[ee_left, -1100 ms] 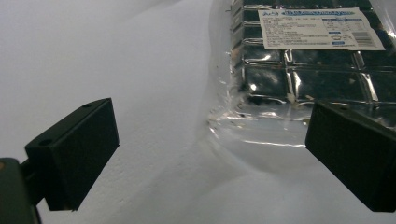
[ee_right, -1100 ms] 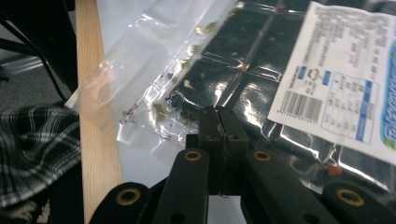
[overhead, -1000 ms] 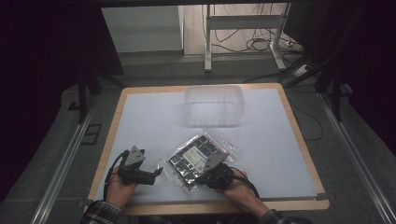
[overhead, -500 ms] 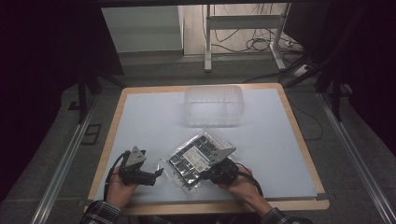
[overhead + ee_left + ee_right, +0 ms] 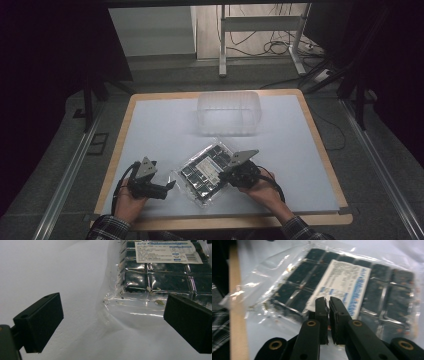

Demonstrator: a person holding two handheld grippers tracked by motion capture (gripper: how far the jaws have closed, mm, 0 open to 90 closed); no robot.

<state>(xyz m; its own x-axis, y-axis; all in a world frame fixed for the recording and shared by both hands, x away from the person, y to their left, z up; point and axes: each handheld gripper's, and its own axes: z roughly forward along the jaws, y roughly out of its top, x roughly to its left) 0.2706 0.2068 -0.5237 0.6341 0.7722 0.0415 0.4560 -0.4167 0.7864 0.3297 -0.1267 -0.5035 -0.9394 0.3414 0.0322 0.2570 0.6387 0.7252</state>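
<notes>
At the six o'clock edge of the white surface (image 5: 165,125), a clear plastic packet of dark squares (image 5: 206,172) lies flat, bearing a white printed label (image 5: 342,287) on its upper face. The left claw (image 5: 170,186) sits at the packet's nine o'clock side, low over the surface, its jaws standing wide apart; in the left gripper view the packet's (image 5: 160,277) clear sealed margin lies between and ahead of them, and neither pad touches it. The right claw (image 5: 223,173) is at the packet's three o'clock side, over its edge. In the right gripper view its jaws are nearly together, a thin slit between the pads, and they have just been parting slightly; nothing is held between them, and the label lies just beyond the tips. A clear plastic tub (image 5: 229,112) stands at twelve o'clock from the packet, well apart from it. A hand (image 5: 127,204) in a plaid sleeve holds the left claw.
</notes>
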